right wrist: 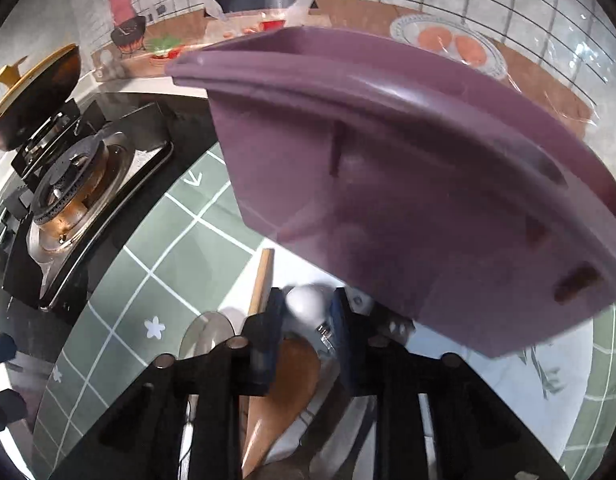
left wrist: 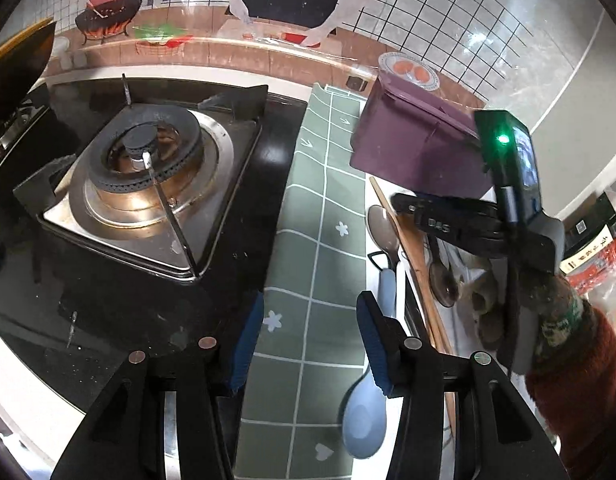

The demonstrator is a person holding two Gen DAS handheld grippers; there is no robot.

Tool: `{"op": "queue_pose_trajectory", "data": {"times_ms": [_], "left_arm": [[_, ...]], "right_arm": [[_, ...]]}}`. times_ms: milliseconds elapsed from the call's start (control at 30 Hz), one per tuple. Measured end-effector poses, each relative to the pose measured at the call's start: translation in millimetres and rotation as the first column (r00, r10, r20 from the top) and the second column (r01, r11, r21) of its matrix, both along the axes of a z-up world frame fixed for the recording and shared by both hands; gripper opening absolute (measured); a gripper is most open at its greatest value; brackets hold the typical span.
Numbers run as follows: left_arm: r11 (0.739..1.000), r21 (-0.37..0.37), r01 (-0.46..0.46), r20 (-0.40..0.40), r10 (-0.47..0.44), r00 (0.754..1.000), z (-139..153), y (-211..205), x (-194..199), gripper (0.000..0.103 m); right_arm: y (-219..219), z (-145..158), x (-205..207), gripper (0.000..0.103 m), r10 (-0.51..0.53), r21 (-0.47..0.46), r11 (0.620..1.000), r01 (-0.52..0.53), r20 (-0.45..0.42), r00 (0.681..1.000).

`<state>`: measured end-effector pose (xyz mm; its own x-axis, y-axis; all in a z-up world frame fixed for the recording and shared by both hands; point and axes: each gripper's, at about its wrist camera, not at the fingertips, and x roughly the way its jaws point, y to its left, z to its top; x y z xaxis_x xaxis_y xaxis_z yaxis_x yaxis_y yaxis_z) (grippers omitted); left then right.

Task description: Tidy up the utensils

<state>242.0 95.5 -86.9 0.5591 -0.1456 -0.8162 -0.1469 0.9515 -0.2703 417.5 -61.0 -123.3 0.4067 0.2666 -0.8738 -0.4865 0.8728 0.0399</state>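
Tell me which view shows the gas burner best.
The left wrist view: the gas burner sits large and whole, ring and pan support clear. The right wrist view shows it small and squeezed at the left edge.

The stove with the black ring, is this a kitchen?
Most likely a home kitchen: a gas burner set in a black cooktop, a tiled wall behind, and spoons beside a purple utensil holder.
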Motion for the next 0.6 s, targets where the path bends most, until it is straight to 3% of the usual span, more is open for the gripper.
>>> {"op": "queue_pose_trajectory", "data": {"times_ms": [133,233,500,567,600], "left_arm": [[0.996,-0.07,0.057,0.021,-0.056,0.998,-2,-5,-2,0.049],[0.99,-0.048,0.133,0.012,-0.133,0.991,-7,-23,-2,0.049],[0.968,-0.053,0.246,-0.113,-0.25,0.962,-17,-77,20,0.049],[0.962,-0.034,0.272,-0.157,-0.274,0.949,-21,-93,29,0.043],[0.962,-0.022,0.272,-0.174,-0.272,0.947,-23,-99,32,0.035]], "right_arm": [[-41,19,-26,0.02,-0.092,0.046,0.995,0.093,-0.016,0.996],[-77,31,-50,0.02,-0.175,0.077,0.981,0.177,-0.028,0.984],[-150,51,-119,0.02,-0.366,0.101,0.925,0.366,-0.018,0.93],[-160,53,-132,0.02,-0.383,0.109,0.918,0.381,-0.003,0.924],[-164,54,-137,0.02,-0.39,0.113,0.915,0.388,0.0,0.921]]}}
